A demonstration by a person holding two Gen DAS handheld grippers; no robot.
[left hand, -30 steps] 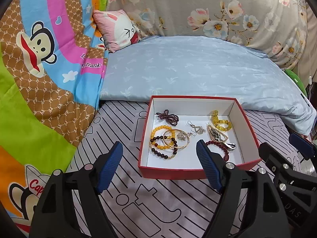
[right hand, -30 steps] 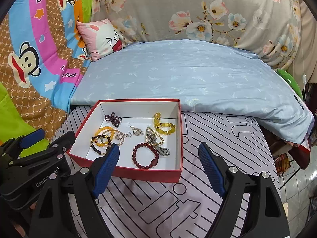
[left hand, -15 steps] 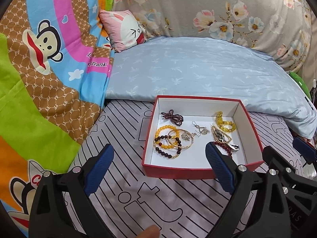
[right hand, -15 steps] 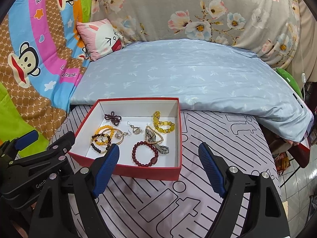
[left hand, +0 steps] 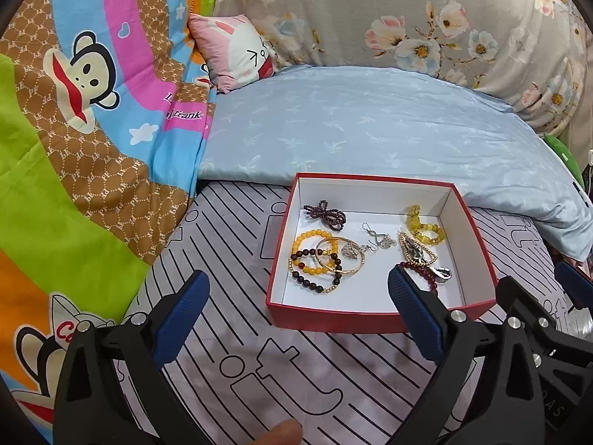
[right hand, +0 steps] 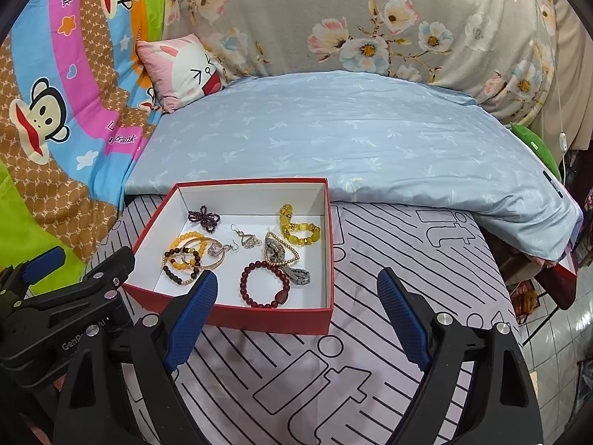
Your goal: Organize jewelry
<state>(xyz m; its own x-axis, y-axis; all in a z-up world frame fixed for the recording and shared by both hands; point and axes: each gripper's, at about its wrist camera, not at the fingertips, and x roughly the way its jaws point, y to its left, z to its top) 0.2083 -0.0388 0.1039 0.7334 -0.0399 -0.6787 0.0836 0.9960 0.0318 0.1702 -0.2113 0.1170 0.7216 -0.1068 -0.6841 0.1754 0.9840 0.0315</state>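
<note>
2 grippers hang over the near edge of the bed, both spread wide with nothing between their blue pads. The left gripper (left hand: 296, 311) has just been opening, its jaws now standing apart over the striped sheet (left hand: 237, 371) and the near left corner of the box (left hand: 333, 320). The right gripper (right hand: 296, 311) has just been opening a little as well, and its left pad overlaps the box's near wall in its own view, though contact cannot be told.

The red box sits on the sheet with its far wall against the blue quilt (right hand: 352, 141). Inside, on the white floor: a dark purple bead knot (right hand: 204, 218) toward the far left corner, an amber and dark bead bracelet (right hand: 183, 256) tangled with a gold hoop (right hand: 207, 256) by the left wall, a silver earring (right hand: 246, 239) in the middle, a yellow bracelet (right hand: 298, 226) toward the far right corner, a heart-shaped gold piece (right hand: 280, 252) beside it, and a red bracelet (right hand: 265, 285) near the front wall.

A pink cushion (right hand: 181, 66) lies at the quilt's far left corner. A fingertip (left hand: 281, 435) shows at the bottom edge of the left view.
</note>
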